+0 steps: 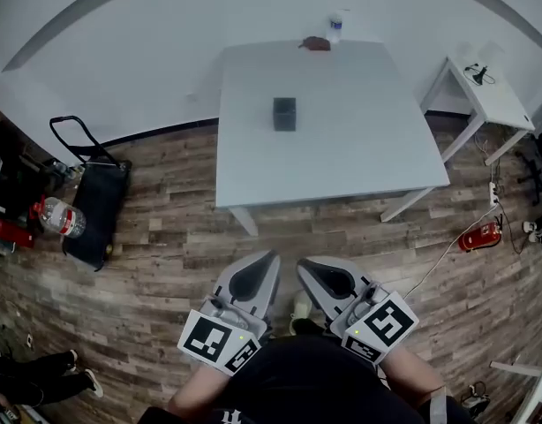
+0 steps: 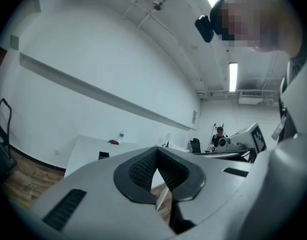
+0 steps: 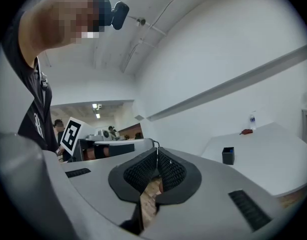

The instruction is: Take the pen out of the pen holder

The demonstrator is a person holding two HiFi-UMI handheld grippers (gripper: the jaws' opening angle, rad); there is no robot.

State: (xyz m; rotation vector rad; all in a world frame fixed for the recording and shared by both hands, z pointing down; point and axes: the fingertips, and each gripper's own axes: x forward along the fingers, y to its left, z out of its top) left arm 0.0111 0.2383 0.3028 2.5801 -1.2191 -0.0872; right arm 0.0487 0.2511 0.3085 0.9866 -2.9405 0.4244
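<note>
**A:** What is worrying you here?

**B:** The table (image 1: 342, 148) is standing well apart from the person, so a long reach is coming. With the camera looking steeply down, I think the approach is risking a knock against the near edge.

**A:** And the tools?

**B:** The left gripper (image 1: 267, 263) and the right gripper (image 1: 303, 267) are hanging close to the body. Both are clenched at the tips and are carrying nothing. If one is arriving like that, I fear it is pushing instead of gripping.

**A:** Pushing what?

**B:** The holder (image 1: 284, 113), which is sitting upright and alone near the middle of the table. It looks light, so it may be tipping or sliding.

**A:** And the pen?

**B:** It is too small to make out. I am supposing it is inside the holder, so a pull at an angle may be lifting both.
</note>
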